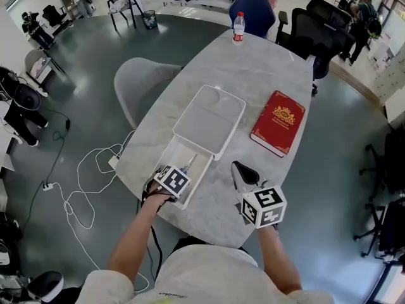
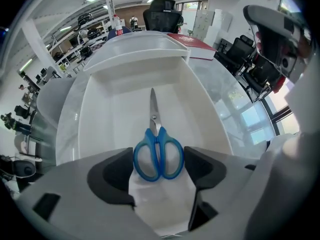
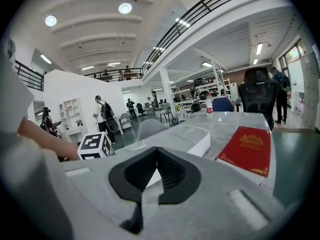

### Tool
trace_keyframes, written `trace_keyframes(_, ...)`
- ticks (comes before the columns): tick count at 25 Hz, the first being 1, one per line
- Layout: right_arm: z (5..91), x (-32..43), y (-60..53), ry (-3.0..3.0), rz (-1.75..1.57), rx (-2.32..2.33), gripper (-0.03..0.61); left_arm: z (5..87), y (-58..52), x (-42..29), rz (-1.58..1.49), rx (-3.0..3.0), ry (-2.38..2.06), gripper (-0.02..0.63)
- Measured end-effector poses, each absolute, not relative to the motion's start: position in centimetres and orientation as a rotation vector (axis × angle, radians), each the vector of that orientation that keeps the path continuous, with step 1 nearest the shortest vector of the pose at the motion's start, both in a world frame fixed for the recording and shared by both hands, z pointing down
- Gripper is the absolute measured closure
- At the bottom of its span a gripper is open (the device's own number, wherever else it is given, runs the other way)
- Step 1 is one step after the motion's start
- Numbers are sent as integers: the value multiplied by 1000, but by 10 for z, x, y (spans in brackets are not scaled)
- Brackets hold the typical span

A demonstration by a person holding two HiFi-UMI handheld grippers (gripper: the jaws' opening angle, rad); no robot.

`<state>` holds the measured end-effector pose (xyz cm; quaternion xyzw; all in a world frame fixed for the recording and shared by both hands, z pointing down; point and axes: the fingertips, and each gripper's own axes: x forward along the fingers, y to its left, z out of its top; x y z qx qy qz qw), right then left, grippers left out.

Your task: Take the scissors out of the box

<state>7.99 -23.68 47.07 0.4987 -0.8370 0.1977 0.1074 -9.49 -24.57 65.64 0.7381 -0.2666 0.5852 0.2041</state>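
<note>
My left gripper (image 2: 159, 173) points down into the open white box (image 2: 134, 79), its jaws spread wide and gripping nothing. The blue-handled scissors (image 2: 156, 136) lie flat on the box floor, handles between my jaws and blades pointing away. My right gripper (image 3: 157, 150) hangs over the marble table (image 1: 253, 68) near the red book (image 1: 278, 122), jaws closed and empty.

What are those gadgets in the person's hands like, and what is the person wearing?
The left claw and right claw are handheld grey plastic tools, each ending in two black padded jaws. Each carries a white cube with black square markers: left cube, right cube. The person wears a pale short-sleeved shirt.
</note>
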Motion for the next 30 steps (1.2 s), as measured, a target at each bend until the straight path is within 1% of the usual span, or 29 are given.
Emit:
trace_keyframes(9,473,88,-240,-2485,594,1432,574,665,-236,-99,1595,1961,-704,324)
trace_keyframes(30,477,90,-233,-2482,608,1429,574,659,-239,-97,1548,2016,-716,324)
